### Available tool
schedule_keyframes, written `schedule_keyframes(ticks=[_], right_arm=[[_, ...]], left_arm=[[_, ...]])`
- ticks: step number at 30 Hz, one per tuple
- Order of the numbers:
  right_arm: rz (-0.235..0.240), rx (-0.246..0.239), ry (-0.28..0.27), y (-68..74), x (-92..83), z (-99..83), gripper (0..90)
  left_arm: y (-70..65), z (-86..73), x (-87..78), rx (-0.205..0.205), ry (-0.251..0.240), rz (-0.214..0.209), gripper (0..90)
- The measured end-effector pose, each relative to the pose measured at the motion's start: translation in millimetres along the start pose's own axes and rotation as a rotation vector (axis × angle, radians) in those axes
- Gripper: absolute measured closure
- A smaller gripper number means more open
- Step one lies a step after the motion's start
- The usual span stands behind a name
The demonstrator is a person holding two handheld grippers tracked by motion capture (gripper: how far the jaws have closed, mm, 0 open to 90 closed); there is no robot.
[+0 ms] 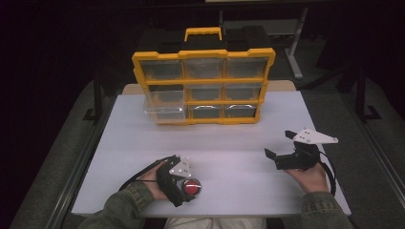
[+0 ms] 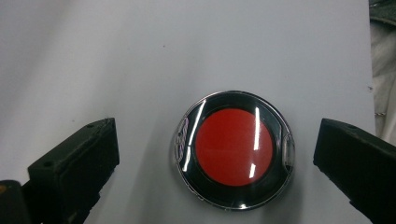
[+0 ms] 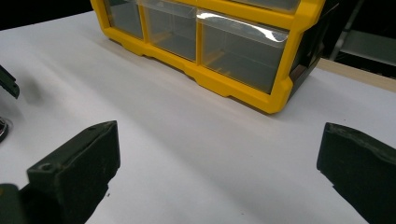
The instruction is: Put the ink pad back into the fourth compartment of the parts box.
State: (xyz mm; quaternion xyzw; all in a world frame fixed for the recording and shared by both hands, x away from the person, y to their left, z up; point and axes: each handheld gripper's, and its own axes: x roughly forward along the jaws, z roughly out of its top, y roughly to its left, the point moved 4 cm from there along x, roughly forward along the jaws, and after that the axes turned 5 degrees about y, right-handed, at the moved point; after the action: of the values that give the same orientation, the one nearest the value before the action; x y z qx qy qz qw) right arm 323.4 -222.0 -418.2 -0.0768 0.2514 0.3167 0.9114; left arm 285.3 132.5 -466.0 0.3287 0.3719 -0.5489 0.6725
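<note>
A round puck (image 1: 192,187) with a red face, a black ring and a clear rim lies flat on the white table (image 1: 224,143) near its front edge. My left gripper (image 1: 185,190) stands over it, open. In the left gripper view the puck (image 2: 233,150) lies between the two black jaws of that gripper (image 2: 217,140), with a gap on each side. My right gripper (image 1: 278,144) rests open at the front right with nothing in it. In its own view the right gripper (image 3: 219,144) faces bare table in front of the organizer.
A yellow organizer (image 1: 204,86) with several clear drawers stands upright at the back of the table, handle on top. One drawer (image 1: 165,107) at its lower left is pulled out. Its lower right corner (image 3: 275,100) is close ahead of the right gripper.
</note>
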Motion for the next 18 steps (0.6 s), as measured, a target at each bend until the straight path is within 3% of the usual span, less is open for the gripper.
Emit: schedule_keyframes(ticks=[12,14,18], right_arm=[[-0.006,-0.007,0.001,0.6,0.6,-0.1,0.0],[-0.007,-0.009,0.0,0.9,0.7,0.0,0.0],[-0.005,-0.009,0.003,1.5,1.2,-0.3,0.0]], left_arm=[[-2.7,-0.7,3.0,0.016,0.017,-0.028,8.0],[-3.0,-0.8,2.9,0.02,0.015,-0.039,14.5],[-4.3,-0.5,3.8,0.028,0.021,-0.051,16.8]])
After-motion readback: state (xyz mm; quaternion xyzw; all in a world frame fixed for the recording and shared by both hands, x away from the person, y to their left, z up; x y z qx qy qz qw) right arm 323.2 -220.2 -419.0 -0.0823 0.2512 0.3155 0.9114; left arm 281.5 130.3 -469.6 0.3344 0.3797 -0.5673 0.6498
